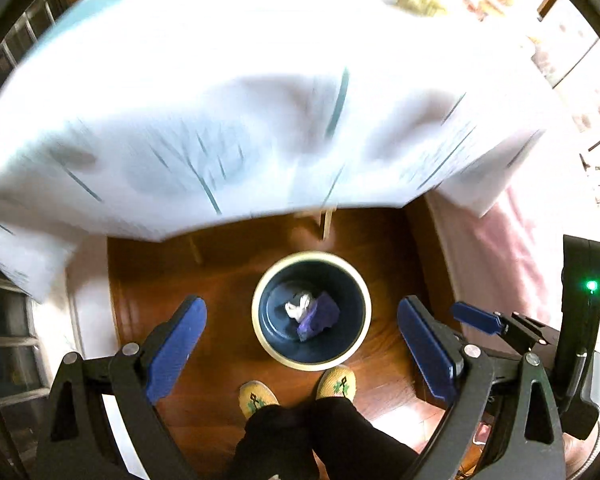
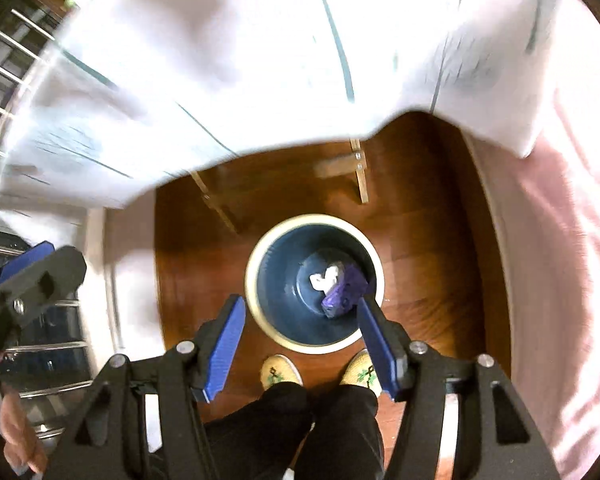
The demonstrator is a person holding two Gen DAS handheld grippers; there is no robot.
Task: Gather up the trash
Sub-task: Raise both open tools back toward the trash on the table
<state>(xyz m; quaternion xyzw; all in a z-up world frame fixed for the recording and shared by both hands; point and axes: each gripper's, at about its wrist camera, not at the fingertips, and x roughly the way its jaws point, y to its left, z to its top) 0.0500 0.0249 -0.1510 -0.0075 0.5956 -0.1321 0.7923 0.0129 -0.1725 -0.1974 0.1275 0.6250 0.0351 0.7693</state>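
Both the left gripper (image 1: 302,344) and right gripper (image 2: 300,344) hang with jaws released, empty. Below, the bin (image 1: 260,320) on the floor holds a purple wrapper (image 1: 318,318) and white tissue (image 1: 297,306).

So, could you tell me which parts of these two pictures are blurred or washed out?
Left wrist view: the white tablecloth is motion-streaked and overexposed, while the bin stays fairly sharp. Right wrist view: the same cloth smears and glares, and the bin is slightly soft.
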